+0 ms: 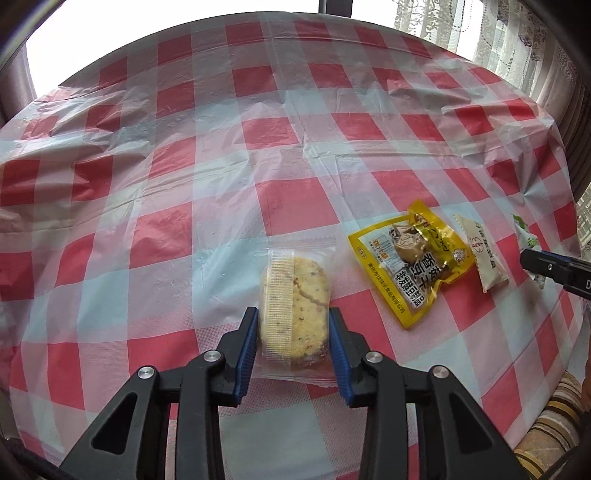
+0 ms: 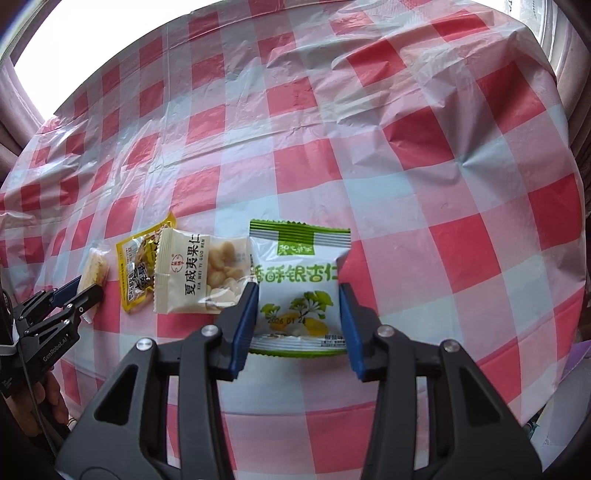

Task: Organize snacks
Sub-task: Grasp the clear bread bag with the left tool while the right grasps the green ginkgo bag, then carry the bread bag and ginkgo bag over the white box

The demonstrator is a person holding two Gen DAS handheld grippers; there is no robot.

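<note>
The setting is a home, most likely a dining or living area. A table [image 1: 295, 122] stands close to a bright window and is covered with a thin, creased plastic sheet in red and white checks, of the kind used for household meals. Lace curtains [image 1: 461, 33] with a floral pattern hang at the window in the upper right of the left wrist view. A cushion [image 1: 550, 428] with brown and cream stripes lies beside the table at the lower right of the same view. Small single-portion snack packets [image 2: 184, 273] lie on the sheet in a row. No industrial fittings, shelving or shop fixtures are visible in either view.
</note>
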